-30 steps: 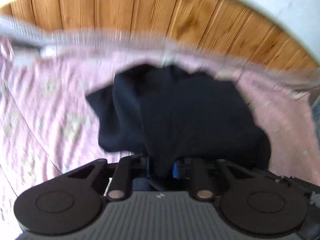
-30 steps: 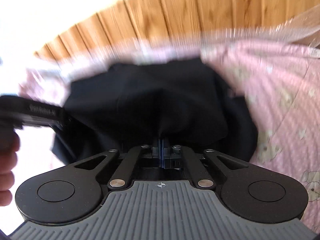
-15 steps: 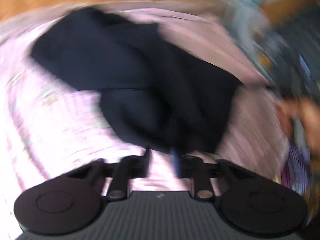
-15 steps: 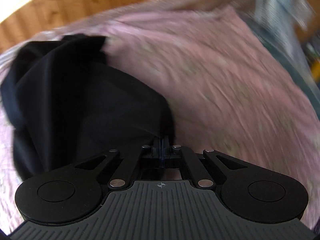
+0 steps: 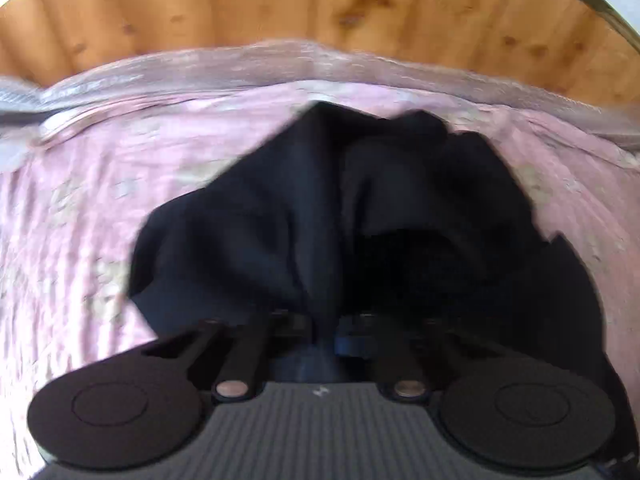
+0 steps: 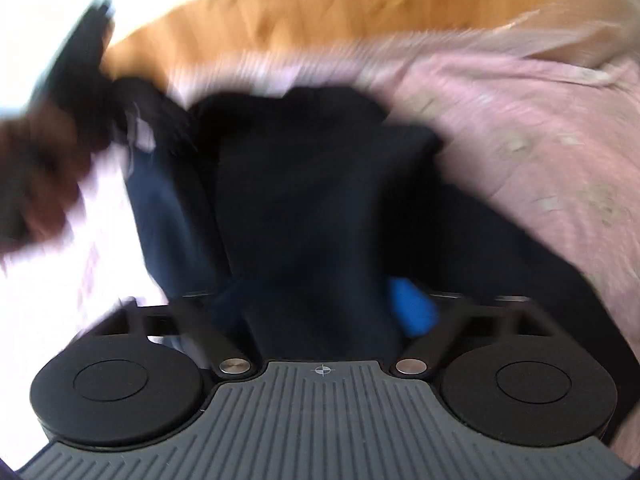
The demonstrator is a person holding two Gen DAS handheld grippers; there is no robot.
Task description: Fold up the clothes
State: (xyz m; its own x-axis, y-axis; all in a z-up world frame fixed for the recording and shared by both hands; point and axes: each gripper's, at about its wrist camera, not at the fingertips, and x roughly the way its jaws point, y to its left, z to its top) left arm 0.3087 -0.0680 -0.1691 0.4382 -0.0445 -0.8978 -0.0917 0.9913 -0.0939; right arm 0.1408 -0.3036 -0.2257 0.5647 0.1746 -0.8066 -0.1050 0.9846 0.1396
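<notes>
Garment (image 5: 320, 216): dark, soft, limp; bunched on pink bedsheet (image 5: 80, 208).
Left gripper (image 5: 324, 332): clamps a fold.
Right gripper (image 6: 320, 312): apparently wide, cloth between fingers; blurred.
Hold: edges, corners.

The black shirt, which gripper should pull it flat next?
Probably the left gripper: it looks shut on the bunched black cloth garment over the pink sheet. The right gripper looks open, with cloth only draped between its fingers.

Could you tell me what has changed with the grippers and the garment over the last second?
The right gripper, pinched shut before, now has its fingers spread with the black garment bunched between them. The left gripper opened briefly and is again closed on the cloth. The garment stays on the pink sheet.
</notes>
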